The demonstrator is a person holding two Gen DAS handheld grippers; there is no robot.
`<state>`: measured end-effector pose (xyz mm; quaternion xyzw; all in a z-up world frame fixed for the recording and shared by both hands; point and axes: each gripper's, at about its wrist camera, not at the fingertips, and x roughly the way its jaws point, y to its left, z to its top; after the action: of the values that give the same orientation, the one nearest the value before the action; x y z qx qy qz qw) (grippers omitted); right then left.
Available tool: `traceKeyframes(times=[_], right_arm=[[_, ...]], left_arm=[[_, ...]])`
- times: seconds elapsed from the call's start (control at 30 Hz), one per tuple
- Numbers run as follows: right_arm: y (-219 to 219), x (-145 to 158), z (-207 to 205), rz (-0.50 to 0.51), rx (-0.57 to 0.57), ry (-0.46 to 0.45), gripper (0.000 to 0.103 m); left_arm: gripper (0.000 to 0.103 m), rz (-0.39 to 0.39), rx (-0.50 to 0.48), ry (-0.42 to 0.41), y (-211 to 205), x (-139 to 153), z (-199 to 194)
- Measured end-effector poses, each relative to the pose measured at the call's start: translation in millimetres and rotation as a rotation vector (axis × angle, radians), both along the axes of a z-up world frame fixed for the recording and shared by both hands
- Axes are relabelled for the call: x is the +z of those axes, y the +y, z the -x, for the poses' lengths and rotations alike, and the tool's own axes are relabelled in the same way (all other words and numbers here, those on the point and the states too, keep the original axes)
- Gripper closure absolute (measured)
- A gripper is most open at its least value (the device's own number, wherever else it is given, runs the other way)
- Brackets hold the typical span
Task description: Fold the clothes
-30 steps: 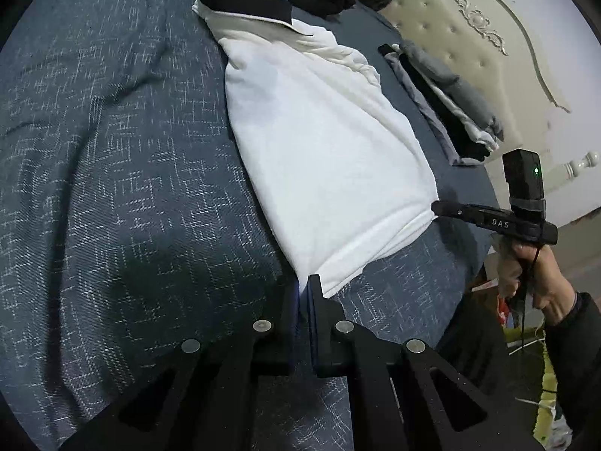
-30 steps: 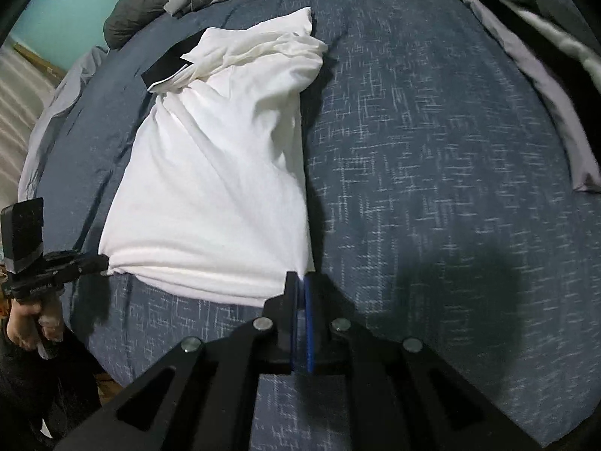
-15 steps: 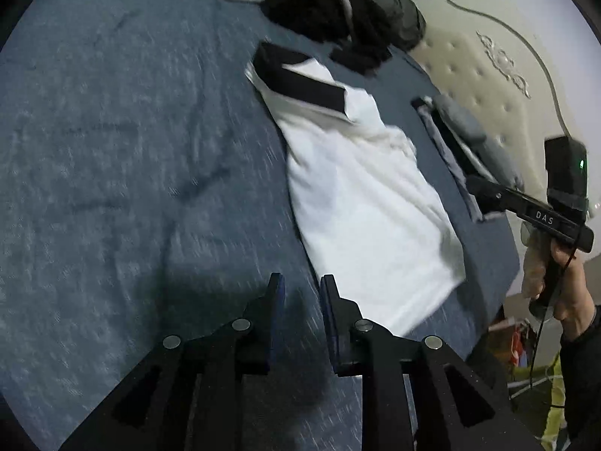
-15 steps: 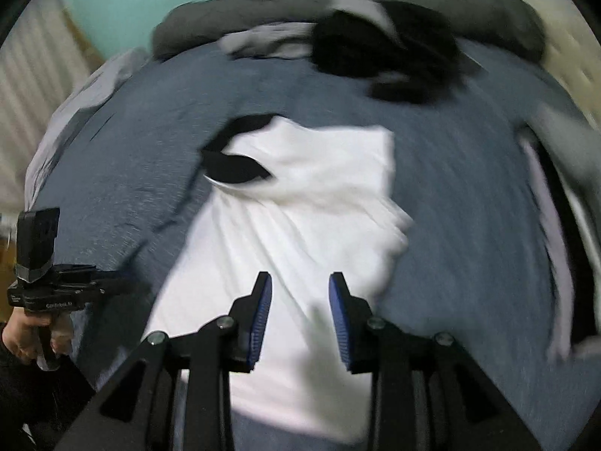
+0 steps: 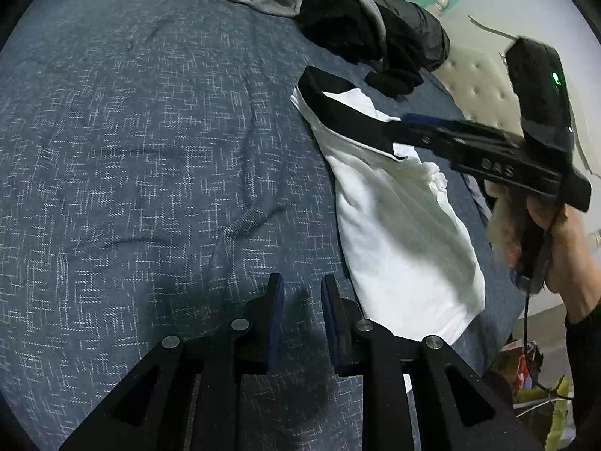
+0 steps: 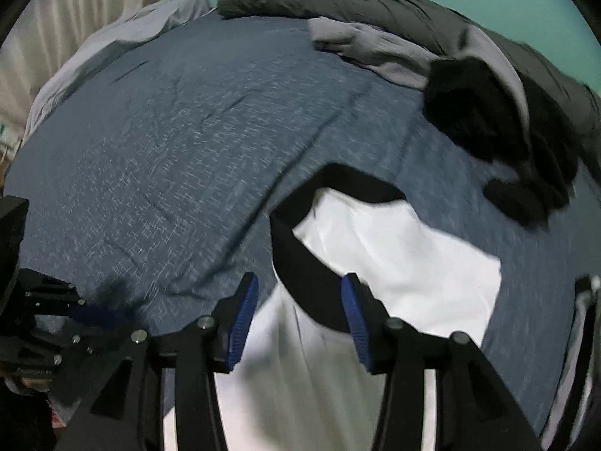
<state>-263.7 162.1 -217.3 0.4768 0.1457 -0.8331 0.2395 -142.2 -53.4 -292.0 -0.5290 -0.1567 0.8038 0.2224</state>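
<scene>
Left wrist camera looks down at a big bed with a blue blanket that has little white marks on it. The left gripper hangs over the bare blanket with its two fingers a small way apart, and nothing is between them. Just beside it, on the right, lies a white shirt with a black collar. The shirt is folded into a long, narrow shape, and the collar end is far from the camera. The right gripper reaches in over the collar, held by a hand in a dark sleeve. From the right wrist camera, the right gripper has its blue pads wide apart, with the black collar seen between them. It holds nothing, and I cannot tell if it touches the shirt. A pile of grey and black clothes sits at the far side of the bed.
</scene>
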Motion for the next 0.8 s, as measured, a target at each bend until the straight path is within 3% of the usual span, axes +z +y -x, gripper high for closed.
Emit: traceKeyframes(times=[0.3, 0.47, 0.57, 0.8], right_arm=[[-28.1, -15.9, 19.2, -0.124, 0.084, -0.011, 0.056], [-27.1, -27.8, 26.0, -0.162, 0.093, -0.03, 0.086], [-22.1, -24.0, 27.6, -0.145, 0.096, -0.02, 0.098], [-2.2, -4.3, 43.7, -0.066, 0.041, 0.004, 0.1]], left_arm=[[0.081, -0.01, 0.021, -0.006, -5.0, -1.8, 2.5], [0.081, -0.013, 0.016, -0.009, -5.6, -3.1, 3.1], [0.081, -0.015, 0.012, -0.01, -5.0, -3.3, 3.0], [0.081, -0.016, 0.004, -0.01, -1.6, -3.6, 2.1]])
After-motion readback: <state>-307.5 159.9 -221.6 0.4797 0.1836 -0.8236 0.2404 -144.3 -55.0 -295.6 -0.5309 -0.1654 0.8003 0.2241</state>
